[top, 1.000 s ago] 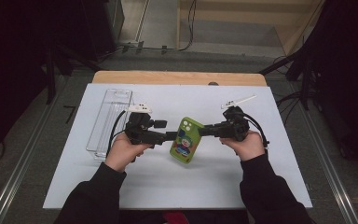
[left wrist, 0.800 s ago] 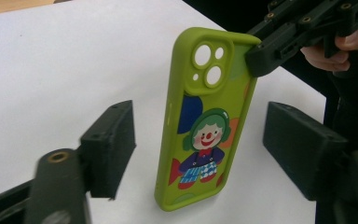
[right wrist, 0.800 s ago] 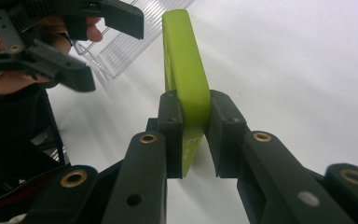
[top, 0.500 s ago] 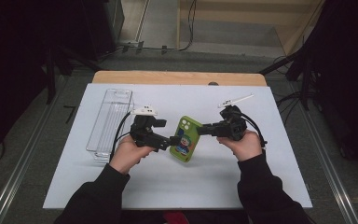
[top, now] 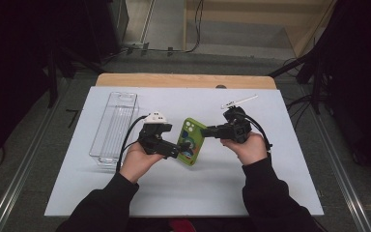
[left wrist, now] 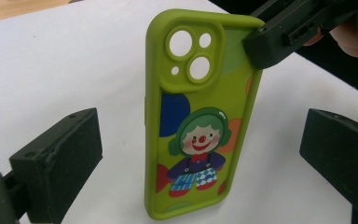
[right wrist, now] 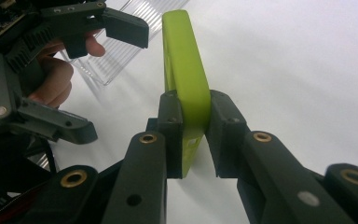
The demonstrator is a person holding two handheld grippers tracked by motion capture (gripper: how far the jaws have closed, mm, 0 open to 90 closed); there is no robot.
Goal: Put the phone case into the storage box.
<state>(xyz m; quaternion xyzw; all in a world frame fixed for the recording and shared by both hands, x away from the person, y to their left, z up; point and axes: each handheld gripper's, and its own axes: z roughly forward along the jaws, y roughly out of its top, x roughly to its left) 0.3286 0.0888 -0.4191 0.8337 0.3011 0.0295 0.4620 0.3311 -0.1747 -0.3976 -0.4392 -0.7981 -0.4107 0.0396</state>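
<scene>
Green phone case [top: 192, 141] clenched in right tongs [top: 207, 130], left tongs [top: 178, 149] released (clear bin [top: 114, 126] bare).

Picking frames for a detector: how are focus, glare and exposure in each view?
High view: even light on the white table, dark surroundings, soft detail. Left gripper view: phone case sharp, small gloss highlights, near pads slightly soft. Right gripper view: case edge fairly sharp, table bright, clear bin soft behind.
</scene>
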